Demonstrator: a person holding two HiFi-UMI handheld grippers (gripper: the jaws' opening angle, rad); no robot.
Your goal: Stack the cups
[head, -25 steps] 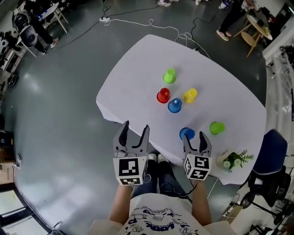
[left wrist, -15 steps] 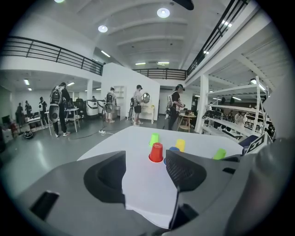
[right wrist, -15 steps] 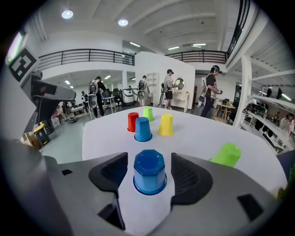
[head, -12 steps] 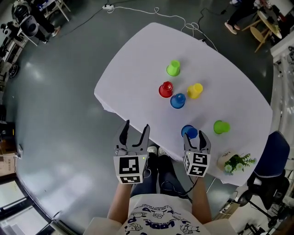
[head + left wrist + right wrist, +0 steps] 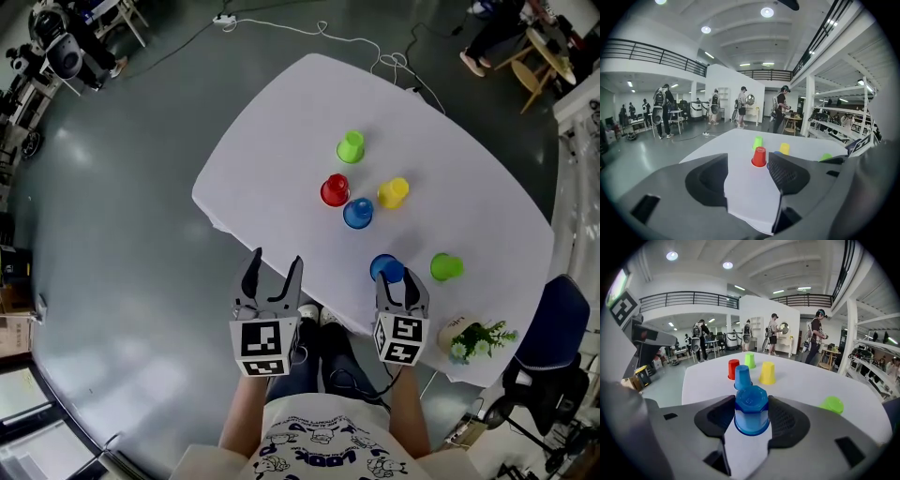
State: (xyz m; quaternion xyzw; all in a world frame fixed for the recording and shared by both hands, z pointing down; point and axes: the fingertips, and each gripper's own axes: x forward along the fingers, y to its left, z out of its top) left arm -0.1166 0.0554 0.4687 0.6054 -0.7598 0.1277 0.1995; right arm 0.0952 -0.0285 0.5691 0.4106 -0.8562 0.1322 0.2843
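Several plastic cups stand upside down on the white table [image 5: 281,159]: a green cup [image 5: 351,147], a red cup [image 5: 334,191], a yellow cup [image 5: 392,192] and a blue cup [image 5: 357,214]. Another green cup [image 5: 445,267] lies on its side. At the near edge stands a second blue cup [image 5: 385,269] [image 5: 751,411], still on the table. My right gripper [image 5: 400,281] [image 5: 751,404] has just been closing, and its pads now touch this cup on both sides. My left gripper [image 5: 277,258] [image 5: 748,161] hangs open and empty off the table's near edge, with the red cup [image 5: 759,157] far ahead.
A small potted plant [image 5: 473,336] stands at the table's near right corner, and a blue chair [image 5: 555,319] is beside it. Cables [image 5: 375,66] run over the grey floor behind the table. People stand far off in the hall.
The right gripper's jaws have narrowed onto the near blue cup. Both grippers have sunk slightly. The left jaws stay as wide as before.
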